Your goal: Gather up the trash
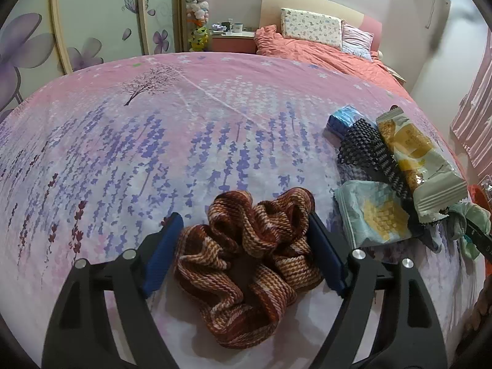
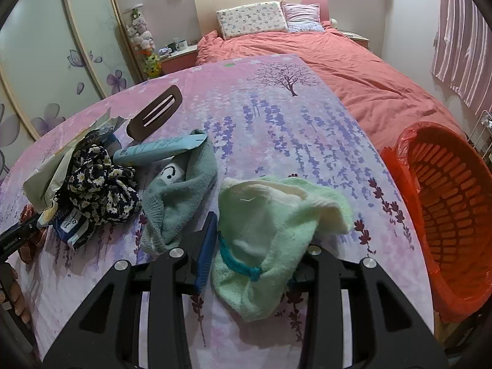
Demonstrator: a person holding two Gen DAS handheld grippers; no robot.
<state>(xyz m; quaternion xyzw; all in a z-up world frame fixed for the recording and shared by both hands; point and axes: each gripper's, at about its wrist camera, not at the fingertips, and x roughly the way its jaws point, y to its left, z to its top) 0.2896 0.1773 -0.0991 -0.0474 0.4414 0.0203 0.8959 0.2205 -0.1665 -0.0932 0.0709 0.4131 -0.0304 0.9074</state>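
A flowered sheet (image 2: 276,129) in pink and purple covered the work surface, with a salmon bed (image 2: 353,70) beyond it at twelve o'clock. At three o'clock in the right wrist view an orange basket (image 2: 455,203) lined with a red bag stood at the sheet's edge. The right gripper (image 2: 255,246) was clenched on a pale green cloth (image 2: 276,215), which bunched between its blue pads. At ten o'clock of it lay a teal cloth (image 2: 181,190), a blue tube (image 2: 160,150), a daisy-print scrunchie (image 2: 98,181) and a brown hair clip (image 2: 156,112). The left gripper (image 1: 243,246) stood spread wide, released, around a brown striped scrunchie (image 1: 246,261) resting on the sheet between its pads. At two o'clock of it lay the trash: a yellow snack wrapper (image 1: 421,160), a pale wrapper (image 1: 372,215) and a blue packet (image 1: 344,120).
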